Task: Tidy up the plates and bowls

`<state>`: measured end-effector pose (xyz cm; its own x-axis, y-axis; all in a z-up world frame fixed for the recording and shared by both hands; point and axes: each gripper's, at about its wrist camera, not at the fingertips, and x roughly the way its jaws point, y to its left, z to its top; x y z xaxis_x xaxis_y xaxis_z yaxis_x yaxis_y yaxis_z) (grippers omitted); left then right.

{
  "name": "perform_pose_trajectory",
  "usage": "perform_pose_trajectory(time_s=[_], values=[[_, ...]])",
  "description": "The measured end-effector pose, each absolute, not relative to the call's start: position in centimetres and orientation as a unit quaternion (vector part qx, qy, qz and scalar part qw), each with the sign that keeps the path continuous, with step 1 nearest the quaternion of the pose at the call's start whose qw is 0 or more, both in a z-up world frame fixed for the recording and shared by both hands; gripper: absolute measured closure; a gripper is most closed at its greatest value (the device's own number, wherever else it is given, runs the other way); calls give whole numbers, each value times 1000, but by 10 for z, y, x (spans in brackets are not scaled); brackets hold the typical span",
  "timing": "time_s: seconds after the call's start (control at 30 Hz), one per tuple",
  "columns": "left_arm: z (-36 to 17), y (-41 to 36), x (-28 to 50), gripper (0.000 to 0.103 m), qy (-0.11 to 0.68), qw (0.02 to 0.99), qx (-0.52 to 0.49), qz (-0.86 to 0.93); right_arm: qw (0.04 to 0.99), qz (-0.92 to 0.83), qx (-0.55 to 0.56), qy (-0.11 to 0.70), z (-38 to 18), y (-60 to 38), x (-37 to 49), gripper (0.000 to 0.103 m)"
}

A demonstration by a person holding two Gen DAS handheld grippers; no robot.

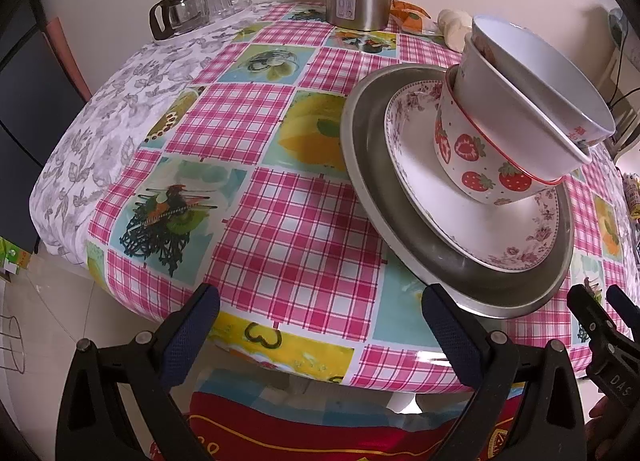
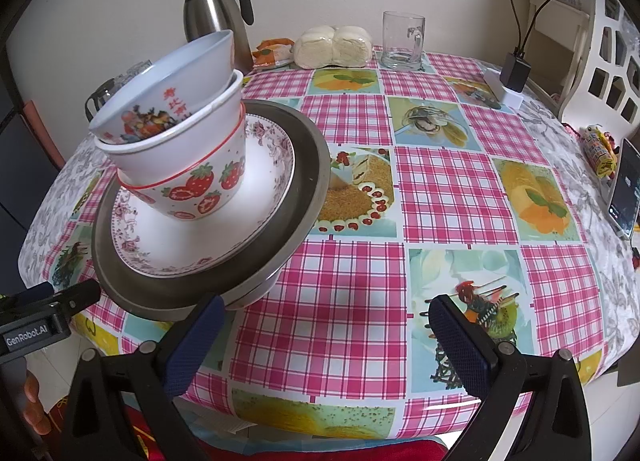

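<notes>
Task judged near complete: all visible dishes gathered in a single stack near the front edge of the table (image 2: 440, 189). Stack, bottom to top: one metal plate (image 1: 372, 165), one floral plate (image 1: 452, 221) nested inside, one strawberry bowl (image 1: 472, 165), one white bowl (image 1: 520, 109), one pale blue bowl (image 2: 172, 73) with red lettering. Count: two plates, three bowls. Bowls seated loosely, tilted, upper two leaning; possibly straightening left, nothing else loose among dishes. Left gripper (image 1: 316, 337) fingers spread wide, empty, right-side finger just at the metal plate's near rim; contact not clear. Right gripper (image 2: 328, 337) fingers spread wide, empty, left-side finger just below the same rim. Also on table: one steel flask (image 2: 216, 21), one glass mug (image 2: 402, 41), buns (image 2: 332, 47), one glass pot (image 1: 176, 13) beside upturned glasses, number unclear.
</notes>
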<state>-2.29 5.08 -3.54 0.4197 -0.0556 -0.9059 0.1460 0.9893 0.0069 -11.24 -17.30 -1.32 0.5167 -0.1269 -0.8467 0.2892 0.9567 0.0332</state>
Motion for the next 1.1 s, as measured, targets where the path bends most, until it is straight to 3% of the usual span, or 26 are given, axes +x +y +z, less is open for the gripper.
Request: perform_pose_trajectory(time_s=[1.1], values=[[-36,52,-22,2,536,842,38,-58,866,-120,85,478,-14,-172,-112,0]])
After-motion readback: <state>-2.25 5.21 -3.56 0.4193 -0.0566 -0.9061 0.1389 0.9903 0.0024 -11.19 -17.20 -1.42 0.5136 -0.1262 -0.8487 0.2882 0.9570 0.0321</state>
